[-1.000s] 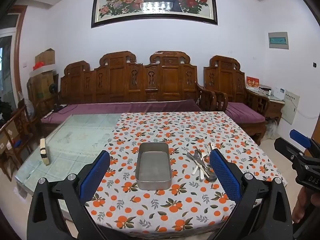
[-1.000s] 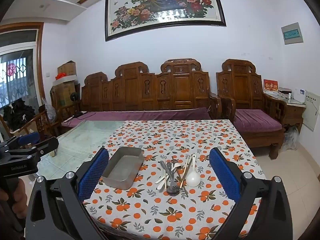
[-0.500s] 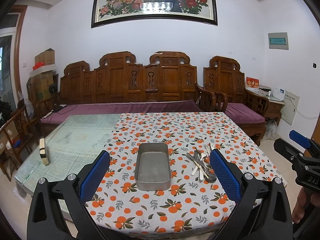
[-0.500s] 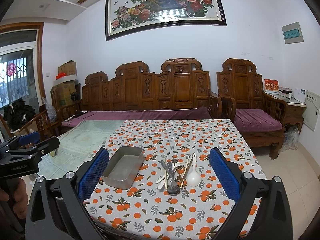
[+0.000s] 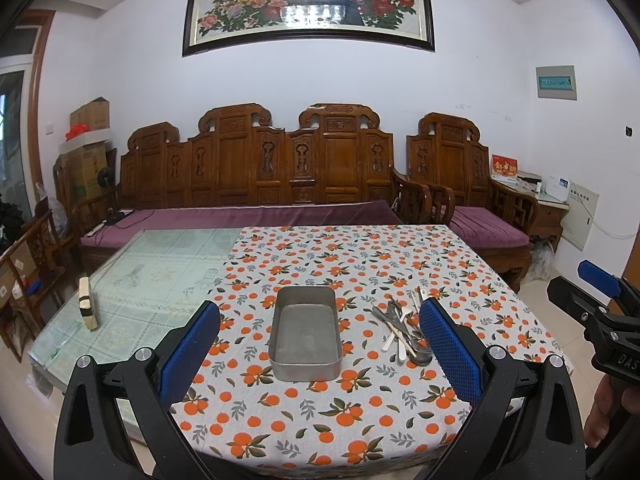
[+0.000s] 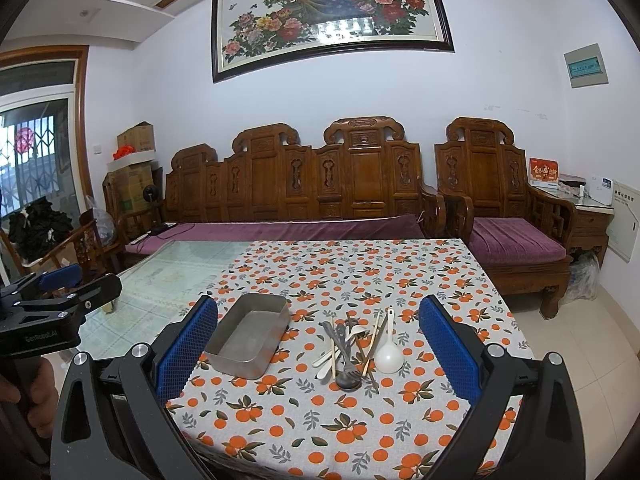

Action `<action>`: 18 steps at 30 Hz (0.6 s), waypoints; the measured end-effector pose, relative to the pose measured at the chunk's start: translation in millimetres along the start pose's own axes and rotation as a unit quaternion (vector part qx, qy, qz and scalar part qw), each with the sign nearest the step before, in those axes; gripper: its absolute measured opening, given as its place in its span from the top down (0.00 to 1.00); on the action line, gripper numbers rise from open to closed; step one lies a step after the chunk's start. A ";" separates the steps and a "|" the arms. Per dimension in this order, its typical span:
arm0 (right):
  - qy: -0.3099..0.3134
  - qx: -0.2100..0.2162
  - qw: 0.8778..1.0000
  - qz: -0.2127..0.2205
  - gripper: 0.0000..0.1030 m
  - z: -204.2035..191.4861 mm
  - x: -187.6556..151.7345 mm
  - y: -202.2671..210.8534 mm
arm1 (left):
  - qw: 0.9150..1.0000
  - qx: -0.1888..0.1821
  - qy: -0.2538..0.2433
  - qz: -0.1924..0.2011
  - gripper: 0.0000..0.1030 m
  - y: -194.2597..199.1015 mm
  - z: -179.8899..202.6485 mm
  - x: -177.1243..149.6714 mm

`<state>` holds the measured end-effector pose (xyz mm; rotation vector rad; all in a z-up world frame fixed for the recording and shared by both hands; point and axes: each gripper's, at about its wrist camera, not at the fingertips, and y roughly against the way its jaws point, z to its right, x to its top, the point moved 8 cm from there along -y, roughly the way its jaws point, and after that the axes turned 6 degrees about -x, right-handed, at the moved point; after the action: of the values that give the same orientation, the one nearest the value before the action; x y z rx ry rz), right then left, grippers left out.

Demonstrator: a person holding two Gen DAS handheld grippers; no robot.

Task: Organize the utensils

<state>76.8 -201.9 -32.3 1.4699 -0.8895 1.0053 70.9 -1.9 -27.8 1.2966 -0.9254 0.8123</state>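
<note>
Both fingers [image 5: 448,344] [image 6: 448,344] spread wide, holding nothing

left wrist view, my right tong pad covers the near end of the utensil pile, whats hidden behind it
observer: A white spoon with a round bowl lies at the right edge of the utensil pile, bowl toward the near table edge.
operator: anything between it and the dark stuff
observer: Pale sticks, probably chopsticks, lie lengthwise between it and the dark fork.
operator: right tongs holding anything
observer: No, the right tongs are open and empty, touching nothing in the pile.
</note>
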 end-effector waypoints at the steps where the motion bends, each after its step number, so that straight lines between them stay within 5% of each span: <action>1: 0.000 0.000 1.000 0.000 0.02 0.1 0.1 0.1 | 1.000 0.000 0.000 0.000 0.06 0.4 0.9 1.2; 18: 0.000 0.000 1.000 0.001 0.02 1.8 1.2 1.4 | 1.000 -0.004 -0.004 0.003 0.06 1.7 8.5 5.4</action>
<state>76.2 -203.8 -30.7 1.4700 -0.8910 1.0072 70.8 -10.2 -21.9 1.2910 -0.9382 0.8090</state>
